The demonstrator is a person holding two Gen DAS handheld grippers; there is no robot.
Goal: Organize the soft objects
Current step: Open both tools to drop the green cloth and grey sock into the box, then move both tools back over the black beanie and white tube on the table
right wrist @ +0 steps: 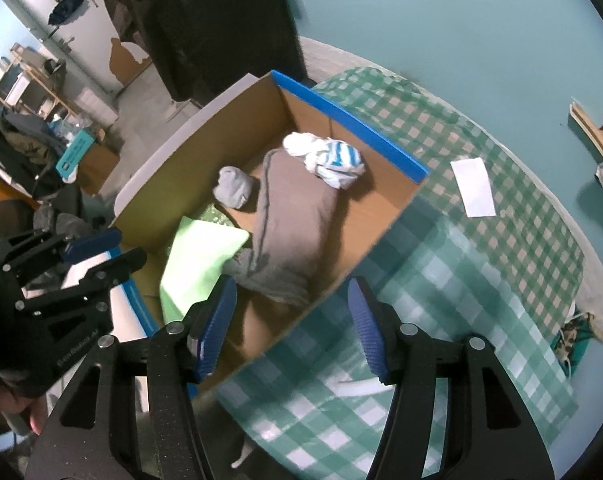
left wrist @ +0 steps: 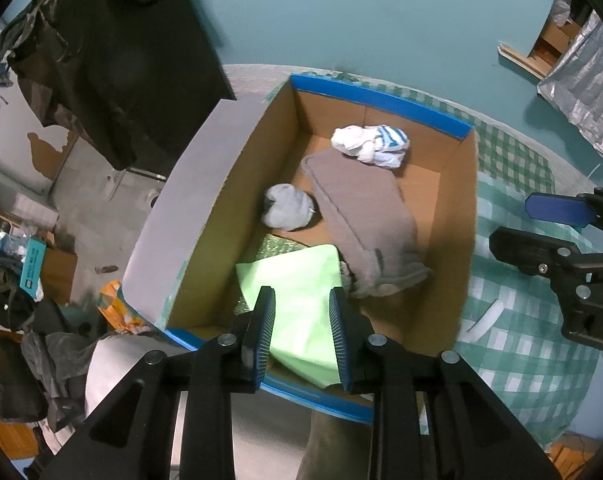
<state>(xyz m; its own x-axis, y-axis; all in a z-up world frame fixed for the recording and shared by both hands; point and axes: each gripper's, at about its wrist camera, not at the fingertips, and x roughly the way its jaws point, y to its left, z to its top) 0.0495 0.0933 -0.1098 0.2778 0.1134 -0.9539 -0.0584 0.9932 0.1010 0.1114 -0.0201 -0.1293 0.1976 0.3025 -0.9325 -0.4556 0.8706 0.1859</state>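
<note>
Left gripper [left wrist: 301, 300] open above green cloth [left wrist: 297, 280] in box [left wrist: 453, 216].

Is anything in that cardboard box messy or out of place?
Mostly tidy. The white-and-blue striped cloth lies crumpled in a ball on the far end of the folded brown towel, and the towel's near end is bunched. The green cloth lies flat.
</note>
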